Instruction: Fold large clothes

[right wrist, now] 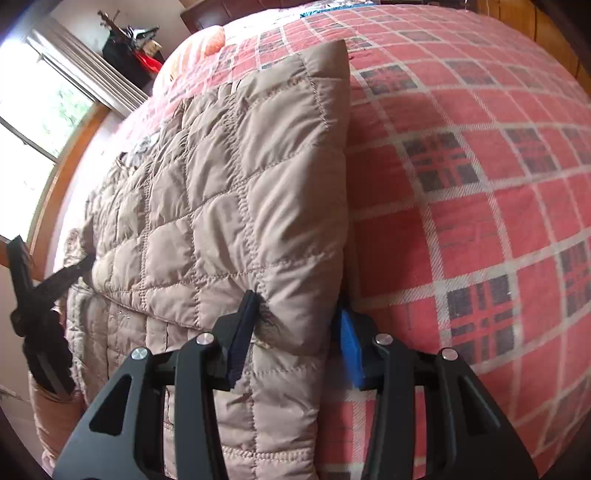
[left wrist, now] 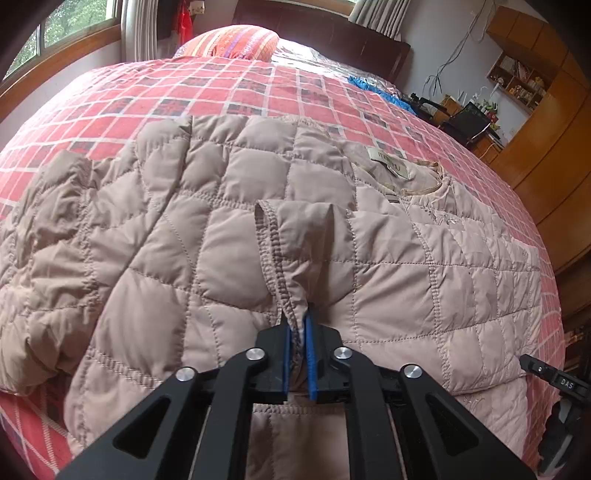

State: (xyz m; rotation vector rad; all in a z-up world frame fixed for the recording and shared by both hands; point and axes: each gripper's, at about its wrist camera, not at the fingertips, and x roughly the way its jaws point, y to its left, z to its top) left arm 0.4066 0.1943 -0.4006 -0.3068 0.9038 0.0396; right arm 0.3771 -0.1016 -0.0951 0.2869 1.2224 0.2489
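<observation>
A beige quilted jacket (left wrist: 229, 229) lies spread on the bed, its collar label (left wrist: 393, 164) to the right. My left gripper (left wrist: 298, 325) is shut on a stitched sleeve cuff (left wrist: 291, 240) lying over the jacket's middle. In the right wrist view my right gripper (right wrist: 295, 328) has its jaws partly spread around the thick side edge of the jacket (right wrist: 258, 177), pressing into the padding; that edge stands raised off the bedspread. The left gripper (right wrist: 33, 295) shows blurred at the left edge of that view. A black part of the right gripper (left wrist: 546, 373) shows low on the right in the left wrist view.
A red plaid bedspread (right wrist: 480, 221) covers the bed. A striped pillow (left wrist: 236, 40) and a dark headboard (left wrist: 332, 29) are at the far end, with blue cloth (left wrist: 373, 88) near them. A window (left wrist: 48, 33) is on the left, wooden cabinets (left wrist: 546, 122) on the right.
</observation>
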